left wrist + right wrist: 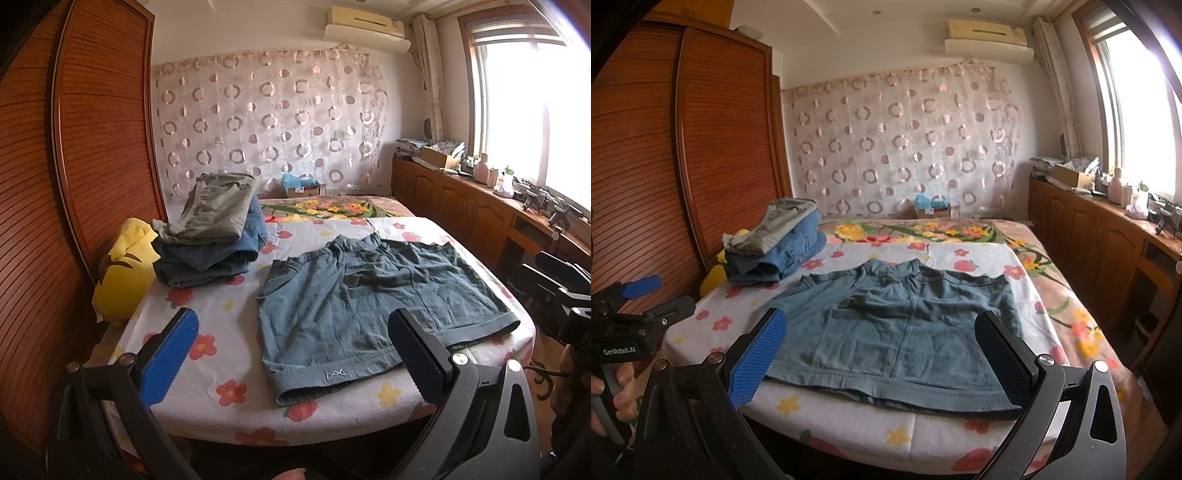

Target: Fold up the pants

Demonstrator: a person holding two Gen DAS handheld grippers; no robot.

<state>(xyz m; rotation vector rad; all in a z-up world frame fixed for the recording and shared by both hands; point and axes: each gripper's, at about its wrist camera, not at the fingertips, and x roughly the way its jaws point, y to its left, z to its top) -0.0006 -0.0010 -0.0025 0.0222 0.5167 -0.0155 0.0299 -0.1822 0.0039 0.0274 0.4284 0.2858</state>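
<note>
A pair of blue-grey shorts (369,306) lies spread flat on the flowered bedsheet (207,317), hems toward me. It also shows in the right wrist view (897,332). My left gripper (291,354) is open and empty, held above the near edge of the bed, over the shorts' left hem. My right gripper (882,350) is open and empty, above the shorts' near hem. The left gripper also shows at the left of the right wrist view (642,299), held in a hand.
A stack of folded pants (210,236) sits at the back left of the bed, next to a yellow plush (125,273). A wooden wardrobe (74,147) stands on the left. A low cabinet (480,206) with clutter runs along the right under the window.
</note>
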